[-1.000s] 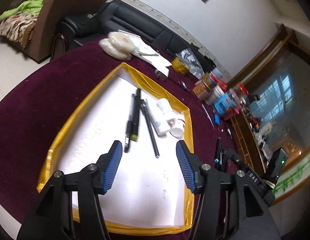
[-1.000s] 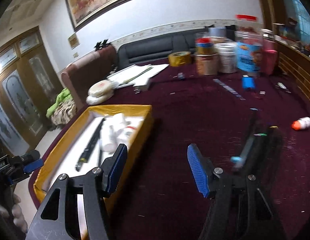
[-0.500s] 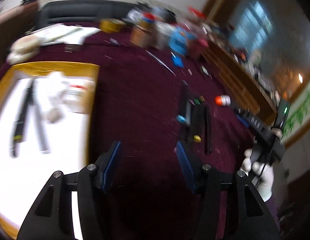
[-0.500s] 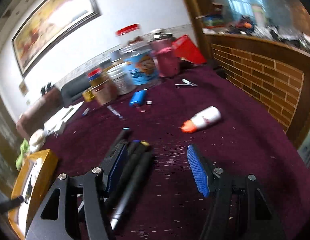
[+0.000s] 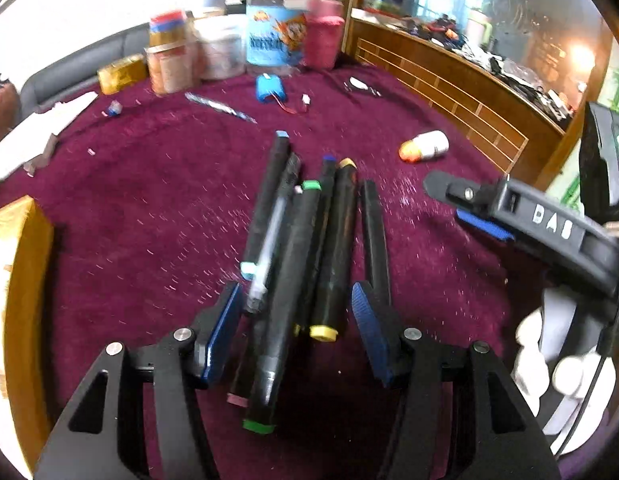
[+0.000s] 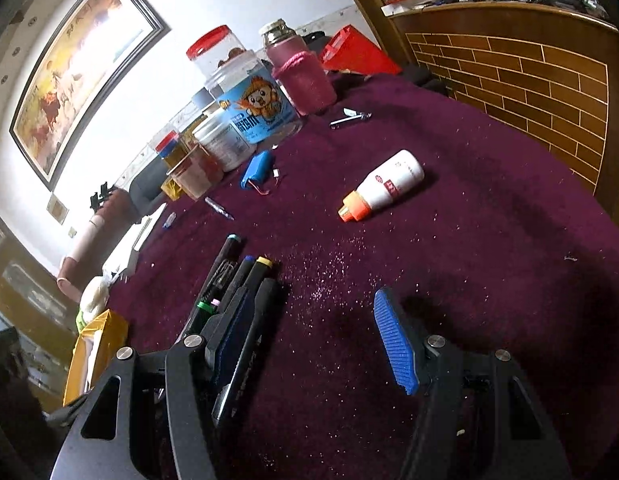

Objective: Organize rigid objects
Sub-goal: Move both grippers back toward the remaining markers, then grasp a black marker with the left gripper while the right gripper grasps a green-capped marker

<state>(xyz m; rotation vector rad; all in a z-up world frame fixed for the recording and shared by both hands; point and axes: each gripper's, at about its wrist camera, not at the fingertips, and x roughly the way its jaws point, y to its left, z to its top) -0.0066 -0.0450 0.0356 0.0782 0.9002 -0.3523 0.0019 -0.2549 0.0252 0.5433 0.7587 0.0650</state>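
Observation:
Several black markers [image 5: 305,240] with coloured end caps lie side by side on the maroon tablecloth. My left gripper [image 5: 295,304] straddles their near ends with its jaws closing. The blue pads [image 5: 223,328] stand a little off the bundle on both sides. In the right wrist view the same markers [image 6: 237,280] lie beside the left finger of my right gripper [image 6: 315,336], which is open over bare cloth. The right gripper [image 5: 465,208] also shows at the right of the left wrist view, held by a white-gloved hand [image 5: 565,356]. A white bottle [image 6: 383,186] with an orange cap lies farther out.
A yellow-rimmed tray [image 5: 21,280] stands at the left table edge. Jars and tubs [image 6: 253,116] crowd the back of the table, with a blue battery pack [image 6: 255,170], a drill bit [image 5: 221,108] and a nail clipper [image 6: 349,118] near them. A wooden partition [image 6: 529,64] borders the right side.
My left gripper has swung from over the tray to the marker pile and now straddles it. The right gripper has rolled and moved to just right of the markers, nearer the white bottle.

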